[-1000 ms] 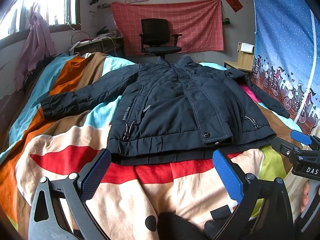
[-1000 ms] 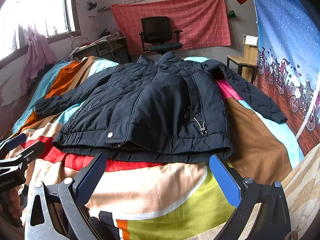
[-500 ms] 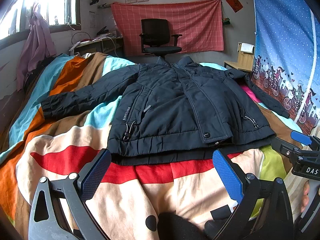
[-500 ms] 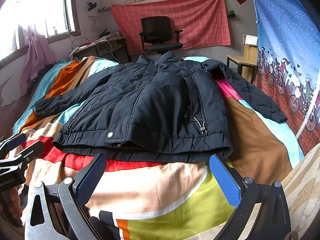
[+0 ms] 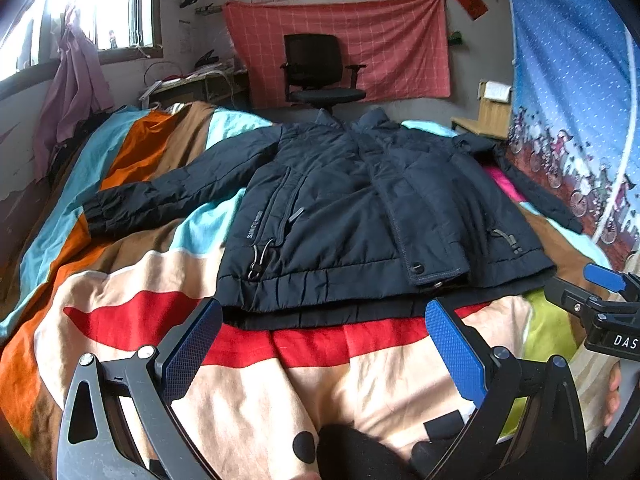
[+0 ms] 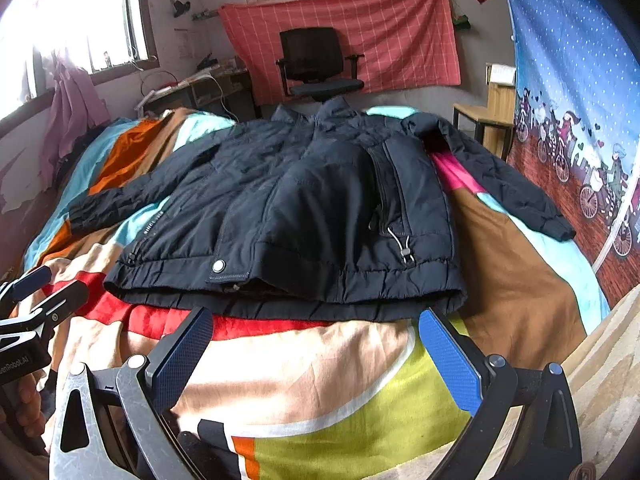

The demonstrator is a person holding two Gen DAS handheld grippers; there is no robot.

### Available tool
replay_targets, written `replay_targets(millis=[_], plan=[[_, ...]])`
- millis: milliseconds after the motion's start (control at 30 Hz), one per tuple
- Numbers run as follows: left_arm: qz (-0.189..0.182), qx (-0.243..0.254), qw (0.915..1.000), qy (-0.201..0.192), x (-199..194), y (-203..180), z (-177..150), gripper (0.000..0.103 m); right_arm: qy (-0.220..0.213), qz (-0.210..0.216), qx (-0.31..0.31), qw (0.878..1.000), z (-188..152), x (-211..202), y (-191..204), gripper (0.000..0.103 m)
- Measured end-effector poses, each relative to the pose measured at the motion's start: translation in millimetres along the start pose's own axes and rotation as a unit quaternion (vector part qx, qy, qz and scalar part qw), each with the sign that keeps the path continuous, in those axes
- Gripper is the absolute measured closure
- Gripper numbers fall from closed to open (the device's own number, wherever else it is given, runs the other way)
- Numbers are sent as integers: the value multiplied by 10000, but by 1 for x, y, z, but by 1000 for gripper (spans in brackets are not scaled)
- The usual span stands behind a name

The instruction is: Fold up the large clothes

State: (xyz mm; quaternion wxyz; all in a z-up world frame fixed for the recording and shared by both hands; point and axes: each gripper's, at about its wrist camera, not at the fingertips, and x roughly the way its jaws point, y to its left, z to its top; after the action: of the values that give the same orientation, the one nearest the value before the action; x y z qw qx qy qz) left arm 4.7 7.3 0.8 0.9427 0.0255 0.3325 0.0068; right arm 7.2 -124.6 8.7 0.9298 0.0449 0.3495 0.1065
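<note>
While jacket [image 5: 360, 216] lies untouched, both grippers gape empty.

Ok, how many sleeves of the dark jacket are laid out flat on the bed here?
2. The left sleeve stretches out toward the window side of the bed; the right sleeve runs along the blue curtain side. Both lie flat on the blanket, unfolded; neither claw touches them.

Lived-in bedroom: bed [image 5: 120, 280] under patchwork blanket, office chair [image 5: 320, 72], cluttered desk [image 5: 192, 84] by window [image 5: 116, 4], cloth hangings [image 5: 344, 44] on walls.
</note>
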Motion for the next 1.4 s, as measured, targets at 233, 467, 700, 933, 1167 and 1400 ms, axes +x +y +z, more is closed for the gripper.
replay_targets(millis=[233, 467, 700, 933, 1167, 1400], plan=[[345, -143, 9983, 458, 25, 0, 15, 3, 557, -319, 117, 9979, 10, 27, -19, 0], [497, -61, 9956, 788, 50, -17, 55, 3, 513, -583, 263, 9966, 42, 40, -54, 0], [454, -91, 9940, 988, 74, -39, 112, 3, 303, -671, 499, 9960, 76, 49, -96, 0], [513, -33, 9921, 1141, 115, -57, 170, 3, -245, -885, 1472, 9848, 98, 53, -163, 0], [350, 361, 9926, 1104, 158, -74, 222, 3, -238, -709, 2669, 9608, 85, 80, -229, 0], [-67, 1028, 9906, 900, 248, -119, 260, 3, -628, -288, 4252, 9024, 80, 109, -281, 0]])
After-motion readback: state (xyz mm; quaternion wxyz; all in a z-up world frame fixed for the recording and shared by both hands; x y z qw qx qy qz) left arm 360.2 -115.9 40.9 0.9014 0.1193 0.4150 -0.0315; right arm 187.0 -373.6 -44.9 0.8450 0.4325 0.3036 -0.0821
